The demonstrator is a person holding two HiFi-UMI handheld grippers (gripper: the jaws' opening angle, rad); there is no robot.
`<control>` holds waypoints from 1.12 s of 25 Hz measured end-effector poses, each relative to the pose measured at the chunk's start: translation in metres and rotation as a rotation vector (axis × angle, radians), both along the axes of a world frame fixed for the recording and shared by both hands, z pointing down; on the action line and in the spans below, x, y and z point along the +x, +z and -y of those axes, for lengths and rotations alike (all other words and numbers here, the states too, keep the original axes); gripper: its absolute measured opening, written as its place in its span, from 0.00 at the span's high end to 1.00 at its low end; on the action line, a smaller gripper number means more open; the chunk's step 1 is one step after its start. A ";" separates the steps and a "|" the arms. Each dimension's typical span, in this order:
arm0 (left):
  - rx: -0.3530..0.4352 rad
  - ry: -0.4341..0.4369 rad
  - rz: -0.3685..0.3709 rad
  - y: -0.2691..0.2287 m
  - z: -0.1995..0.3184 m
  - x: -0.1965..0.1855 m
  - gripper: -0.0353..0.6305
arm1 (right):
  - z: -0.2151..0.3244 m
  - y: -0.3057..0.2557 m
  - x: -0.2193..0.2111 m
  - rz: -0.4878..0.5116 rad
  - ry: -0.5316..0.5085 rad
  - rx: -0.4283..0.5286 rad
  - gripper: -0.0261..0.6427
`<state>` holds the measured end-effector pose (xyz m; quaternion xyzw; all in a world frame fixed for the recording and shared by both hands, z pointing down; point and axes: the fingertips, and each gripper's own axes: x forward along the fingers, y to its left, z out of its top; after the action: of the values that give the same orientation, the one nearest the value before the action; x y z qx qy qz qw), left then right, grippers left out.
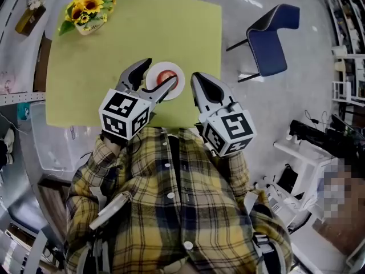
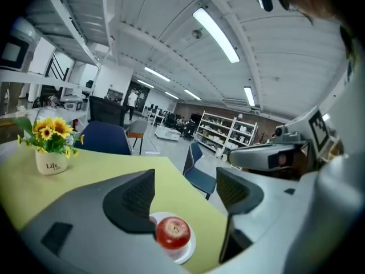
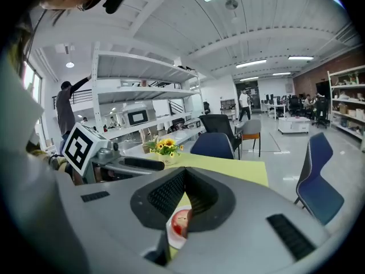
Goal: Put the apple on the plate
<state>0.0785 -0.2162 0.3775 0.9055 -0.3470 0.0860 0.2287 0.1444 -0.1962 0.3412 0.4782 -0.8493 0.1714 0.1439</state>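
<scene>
A red apple (image 1: 167,77) lies on a small white plate (image 1: 179,72) near the front edge of the yellow-green table (image 1: 85,67). My left gripper (image 1: 162,70) hangs above the plate, open, with nothing between its pads. In the left gripper view the apple (image 2: 173,233) and plate (image 2: 188,252) show below the spread jaws of this gripper (image 2: 185,196). My right gripper (image 1: 195,77) is just right of the plate, shut and empty. Through the narrow slit under the tips of the right gripper (image 3: 183,190) I glimpse the apple (image 3: 180,222).
A vase of sunflowers (image 1: 86,13) stands at the table's far left corner. A blue chair (image 1: 268,39) stands on the floor to the right. Shelves and clutter line both sides. A person (image 3: 68,107) stands by the far shelving.
</scene>
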 end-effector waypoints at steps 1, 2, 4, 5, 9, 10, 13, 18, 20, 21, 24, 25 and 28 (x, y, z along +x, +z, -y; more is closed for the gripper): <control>0.021 -0.009 -0.019 -0.011 0.000 0.000 0.43 | 0.002 -0.006 0.001 0.000 0.002 0.013 0.97; 0.040 -0.019 -0.036 -0.022 0.000 -0.001 0.47 | 0.004 -0.011 0.002 0.002 0.005 0.026 0.97; 0.067 -0.030 -0.064 -0.040 -0.002 -0.004 0.56 | 0.007 -0.021 0.002 0.005 0.007 0.049 0.97; 0.075 -0.025 -0.071 -0.047 -0.004 -0.004 0.62 | 0.007 -0.025 0.002 0.006 0.006 0.058 0.97; 0.099 0.010 -0.056 -0.062 -0.011 -0.004 0.74 | 0.008 -0.033 -0.001 0.015 -0.004 0.083 0.97; 0.101 0.010 -0.055 -0.064 -0.012 -0.006 0.76 | 0.009 -0.034 -0.003 0.018 -0.006 0.087 0.97; 0.103 0.004 -0.063 -0.072 -0.013 -0.011 0.81 | 0.009 -0.040 -0.007 0.029 -0.009 0.098 0.97; 0.125 -0.009 -0.042 -0.080 -0.015 -0.016 0.90 | 0.007 -0.044 -0.007 0.041 -0.009 0.105 0.97; 0.129 -0.012 -0.034 -0.081 -0.017 -0.017 0.94 | 0.006 -0.046 -0.007 0.048 -0.012 0.108 0.97; 0.131 -0.012 -0.030 -0.082 -0.018 -0.017 0.94 | 0.005 -0.048 -0.007 0.051 -0.014 0.110 0.97; 0.142 -0.010 -0.013 -0.083 -0.019 -0.018 0.94 | 0.005 -0.050 -0.010 0.056 -0.022 0.114 0.97; 0.147 -0.008 -0.007 -0.083 -0.019 -0.017 0.94 | 0.006 -0.050 -0.011 0.056 -0.024 0.115 0.97; 0.159 -0.001 0.001 -0.084 -0.020 -0.016 0.94 | 0.006 -0.050 -0.013 0.071 -0.022 0.117 0.97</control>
<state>0.0621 -0.1959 0.2934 0.9206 -0.3531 0.0584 0.1562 0.1317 -0.2020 0.2908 0.4702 -0.8675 0.1366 0.0875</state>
